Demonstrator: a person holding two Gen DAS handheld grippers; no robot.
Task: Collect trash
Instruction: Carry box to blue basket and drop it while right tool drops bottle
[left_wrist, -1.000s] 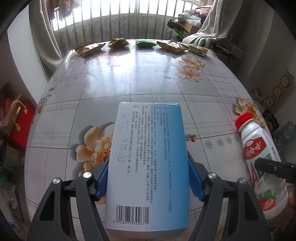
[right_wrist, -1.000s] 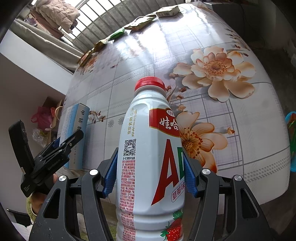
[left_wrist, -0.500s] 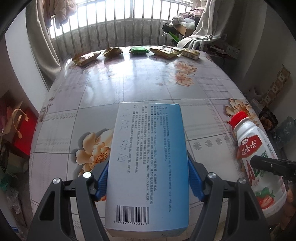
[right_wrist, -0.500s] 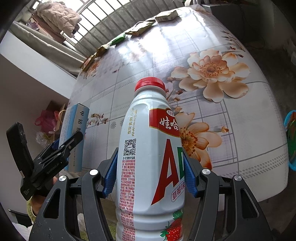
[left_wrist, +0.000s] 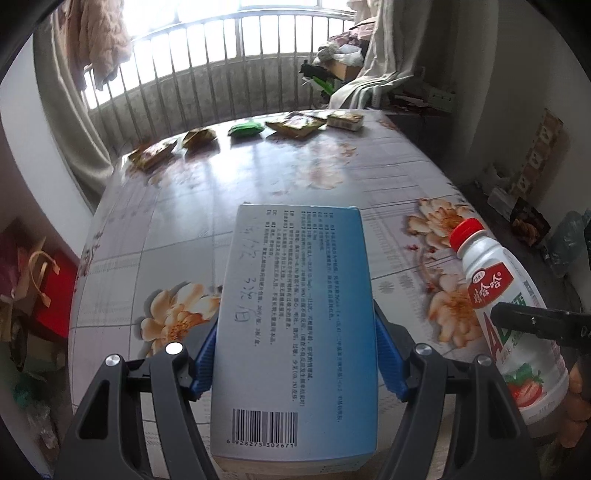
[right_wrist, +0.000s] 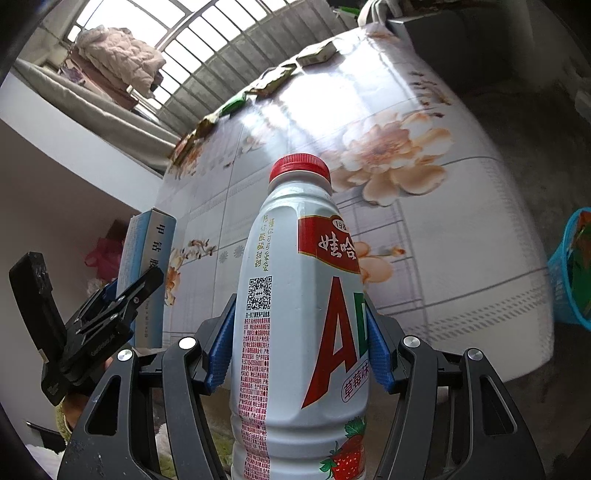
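Note:
A pale blue carton (left_wrist: 295, 325) with printed text and a barcode sits between the blue pads of my left gripper (left_wrist: 295, 354), which is shut on its long sides. The same carton (right_wrist: 147, 273) and the left gripper (right_wrist: 107, 317) show at the left of the right wrist view. My right gripper (right_wrist: 299, 350) is shut on a white drink bottle (right_wrist: 299, 332) with a red cap and a red label. That bottle (left_wrist: 506, 314) also appears at the right edge of the left wrist view. Both things hang above the near edge of the flowered table (left_wrist: 295, 177).
Several snack wrappers (left_wrist: 295, 123) and a green packet (left_wrist: 245, 129) lie along the table's far edge by the window railing. A blue plastic basket (right_wrist: 569, 273) stands on the floor right of the table. A red gift bag (left_wrist: 48, 280) sits on the floor at left.
Both grippers have pulled back from the table with their loads, the left one rising too, so more of the tabletop and window shows. The grips on carton and bottle are unchanged.

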